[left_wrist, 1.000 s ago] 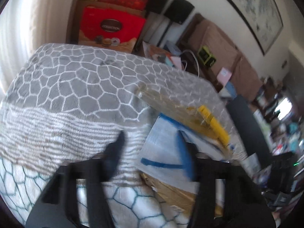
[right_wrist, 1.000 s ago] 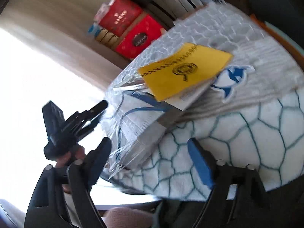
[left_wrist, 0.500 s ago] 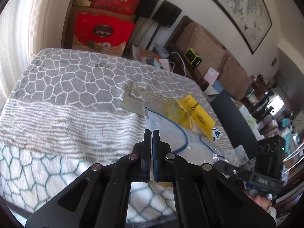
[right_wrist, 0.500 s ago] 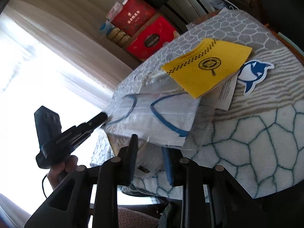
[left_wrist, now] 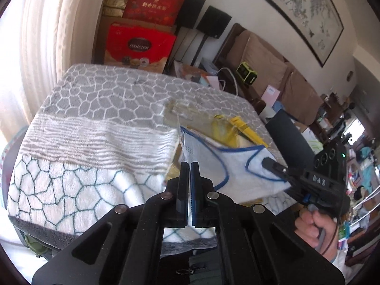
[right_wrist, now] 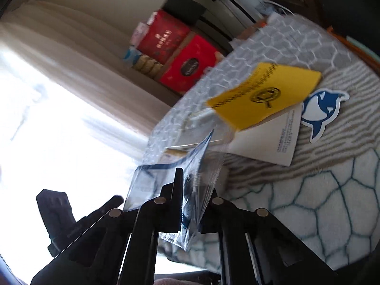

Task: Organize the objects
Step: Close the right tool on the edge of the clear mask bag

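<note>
A white cloth with blue trim in a clear plastic bag [left_wrist: 228, 163] is lifted above the table. My left gripper [left_wrist: 189, 166] is shut on its near edge. My right gripper [left_wrist: 268, 162] is shut on its other corner; in the right wrist view the right gripper [right_wrist: 190, 178] pinches the bag [right_wrist: 180, 166] and the left gripper [right_wrist: 114, 200] shows at lower left. A yellow booklet [right_wrist: 263, 97] lies on white papers [right_wrist: 273, 140], beside a blue shark sticker [right_wrist: 320, 109]. The booklet [left_wrist: 247, 130] shows partly behind the bag.
The table carries a grey-and-white patterned blanket [left_wrist: 95, 128]. A clear sleeve [left_wrist: 180, 111] lies beyond the bag. Red gift boxes [left_wrist: 140, 45] stand behind the table, a bright window with curtain on the left, a sofa [left_wrist: 273, 64] and clutter on the right.
Both grippers have closed on the bagged cloth and lifted it off the pile, exposing the yellow booklet and the papers. The bag now hangs tilted between the two grippers.
</note>
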`<state>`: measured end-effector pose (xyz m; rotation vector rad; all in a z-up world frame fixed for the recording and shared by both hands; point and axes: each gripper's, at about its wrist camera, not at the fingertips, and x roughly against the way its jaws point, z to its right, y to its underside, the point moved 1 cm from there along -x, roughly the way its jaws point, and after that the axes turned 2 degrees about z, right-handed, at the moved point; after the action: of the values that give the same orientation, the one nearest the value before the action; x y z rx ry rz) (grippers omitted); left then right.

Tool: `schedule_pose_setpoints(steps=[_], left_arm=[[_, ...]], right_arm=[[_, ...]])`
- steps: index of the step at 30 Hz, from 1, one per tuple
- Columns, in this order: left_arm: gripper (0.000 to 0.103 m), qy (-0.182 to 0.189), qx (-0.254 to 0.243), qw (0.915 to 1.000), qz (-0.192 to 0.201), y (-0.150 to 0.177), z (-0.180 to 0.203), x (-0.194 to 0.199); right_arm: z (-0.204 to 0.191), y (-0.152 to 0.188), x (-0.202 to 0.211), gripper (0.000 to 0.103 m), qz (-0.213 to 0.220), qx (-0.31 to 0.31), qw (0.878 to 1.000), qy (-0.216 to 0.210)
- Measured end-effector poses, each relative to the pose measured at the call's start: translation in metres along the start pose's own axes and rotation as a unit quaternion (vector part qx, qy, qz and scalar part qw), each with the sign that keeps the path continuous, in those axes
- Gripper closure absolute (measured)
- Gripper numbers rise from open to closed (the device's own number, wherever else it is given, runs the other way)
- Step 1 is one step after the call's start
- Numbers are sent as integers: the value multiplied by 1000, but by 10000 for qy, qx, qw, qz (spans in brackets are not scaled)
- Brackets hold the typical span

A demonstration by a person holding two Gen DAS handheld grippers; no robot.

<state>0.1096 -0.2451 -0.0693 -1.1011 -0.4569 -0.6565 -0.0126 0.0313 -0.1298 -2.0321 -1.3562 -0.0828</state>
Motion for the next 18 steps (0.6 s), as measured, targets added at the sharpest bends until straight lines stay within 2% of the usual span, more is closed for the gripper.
schedule_pose_setpoints(steps=[4, 10, 12, 13, 16, 18], left_arm=[[102, 82, -180, 9998, 62, 1, 21, 4], [100, 348, -237, 9991, 77, 6, 54, -5], [95, 168, -249, 9995, 125, 10, 60, -10], [89, 52, -266, 9996, 98, 12, 63, -15], [76, 84, -250, 9996, -28, 18, 71, -25], [73, 120, -199, 9997, -93, 20, 74, -30]], right_arm=[[-9, 11, 24, 98, 92, 259, 9996, 30], [11, 29, 56, 98, 170, 96, 9996, 188], [25, 31, 66, 98, 194, -136, 9996, 172], [31, 34, 71, 99, 208, -223, 9994, 177], [42, 36, 83, 99, 306, -248, 9988, 286], [44, 35, 87, 99, 312, -264, 9988, 269]])
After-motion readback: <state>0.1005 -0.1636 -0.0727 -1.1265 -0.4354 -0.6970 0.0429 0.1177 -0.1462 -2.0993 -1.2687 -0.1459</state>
